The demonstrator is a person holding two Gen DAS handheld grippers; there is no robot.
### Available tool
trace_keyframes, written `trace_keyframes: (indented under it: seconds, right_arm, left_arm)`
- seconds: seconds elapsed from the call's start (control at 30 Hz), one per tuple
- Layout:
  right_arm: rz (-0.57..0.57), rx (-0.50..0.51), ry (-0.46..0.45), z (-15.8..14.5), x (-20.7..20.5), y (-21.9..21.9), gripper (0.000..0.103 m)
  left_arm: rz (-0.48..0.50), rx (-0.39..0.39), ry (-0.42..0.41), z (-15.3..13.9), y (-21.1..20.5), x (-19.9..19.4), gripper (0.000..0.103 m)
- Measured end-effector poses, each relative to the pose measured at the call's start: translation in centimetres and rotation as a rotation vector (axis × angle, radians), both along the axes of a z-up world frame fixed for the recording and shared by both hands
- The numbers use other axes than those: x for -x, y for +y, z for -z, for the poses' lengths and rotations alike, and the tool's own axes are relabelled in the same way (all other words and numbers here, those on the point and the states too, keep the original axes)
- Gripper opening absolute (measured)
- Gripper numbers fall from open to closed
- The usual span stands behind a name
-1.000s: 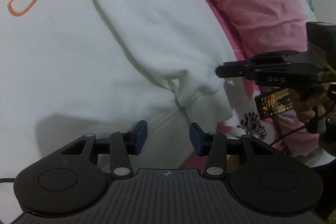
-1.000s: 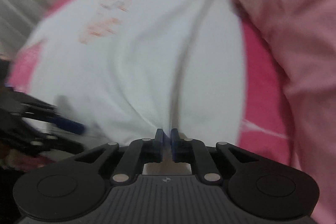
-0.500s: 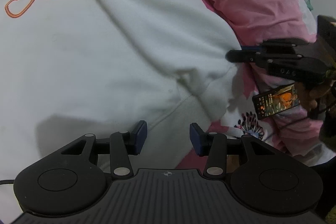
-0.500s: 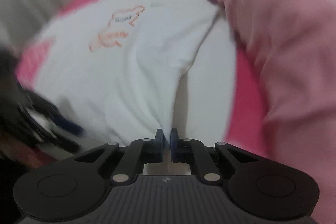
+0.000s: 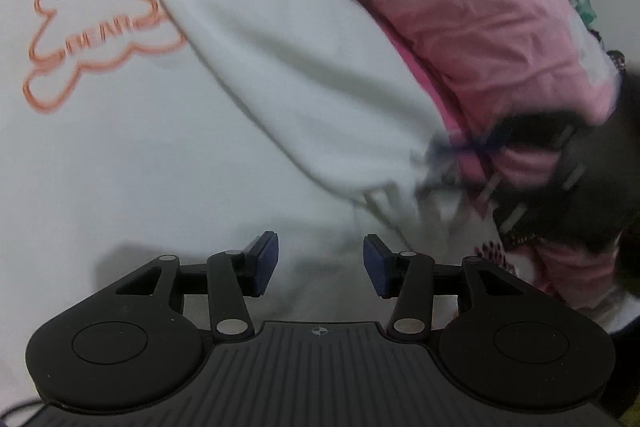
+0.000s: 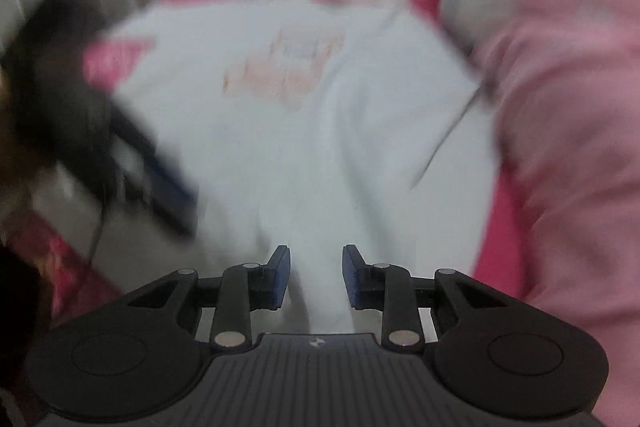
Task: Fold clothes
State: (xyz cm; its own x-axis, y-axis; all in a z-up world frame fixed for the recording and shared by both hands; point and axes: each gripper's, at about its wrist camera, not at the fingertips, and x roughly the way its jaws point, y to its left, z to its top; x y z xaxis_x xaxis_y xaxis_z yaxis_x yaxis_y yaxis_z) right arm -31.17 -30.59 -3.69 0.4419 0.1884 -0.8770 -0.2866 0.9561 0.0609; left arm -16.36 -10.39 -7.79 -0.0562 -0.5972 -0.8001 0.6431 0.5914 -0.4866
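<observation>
White sweatshirt [image 5: 168, 155] cloth is being released by the opening right tool [image 6: 316, 277]; the left tool [image 5: 318, 263] is held spread, empty. The folded sleeve [image 5: 280, 67] could be dragged askew if snagged.

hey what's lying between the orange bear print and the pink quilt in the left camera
In the left wrist view, a folded-over white sleeve of the sweatshirt lies between the bear print and the pink quilt.

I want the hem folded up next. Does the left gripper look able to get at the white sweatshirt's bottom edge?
Probably yes. The left gripper is open and empty, pointing down over the white sweatshirt, with nothing between. The right gripper, jaws opening, sits off to the side.
</observation>
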Motion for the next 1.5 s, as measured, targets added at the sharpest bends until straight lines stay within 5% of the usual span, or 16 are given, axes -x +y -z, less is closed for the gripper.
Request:
trace_keyframes:
  seconds: [0.1, 0.23, 0.4, 0.57, 0.7, 0.97, 1.5]
  right_arm:
    - [-0.05, 0.037, 0.078, 2.3, 0.3, 0.6, 0.031]
    - [-0.076, -0.002, -0.014, -1.9, -1.8, -1.0, 0.03]
    - [0.201, -0.054, -0.168, -4.2, -8.1, -5.6, 0.031]
    - [0.284, -0.037, -0.216, -2.3, -14.7, -6.8, 0.031]
    - [0.202, 0.017, -0.284, -2.0, -16.7, -4.8, 0.031]
    - [-0.147, 0.314, -0.477, 0.8, -20.6, 1.4, 0.031]
    - [-0.287, 0.263, -0.22, 5.0, -31.6, 1.5, 0.03]
  left_arm:
    - [-0.016, 0.025, -0.037, -0.4, 0.0, -1.2, 0.047]
    - [-0.014, 0.06, -0.078, -0.7, -0.7, -2.7, 0.047]
    - [0.0, 0.095, -0.095, 0.0, -3.0, -4.1, 0.047]
    - [0.01, 0.075, -0.13, 0.6, -3.9, -4.7, 0.047]
    - [-0.07, 0.094, -0.162, 0.4, -2.6, -6.5, 0.047]
    - [-0.302, 0.109, -0.203, 0.1, -0.4, -13.0, 0.047]
    - [-0.311, 0.126, -0.185, 2.1, -0.5, -14.8, 0.047]
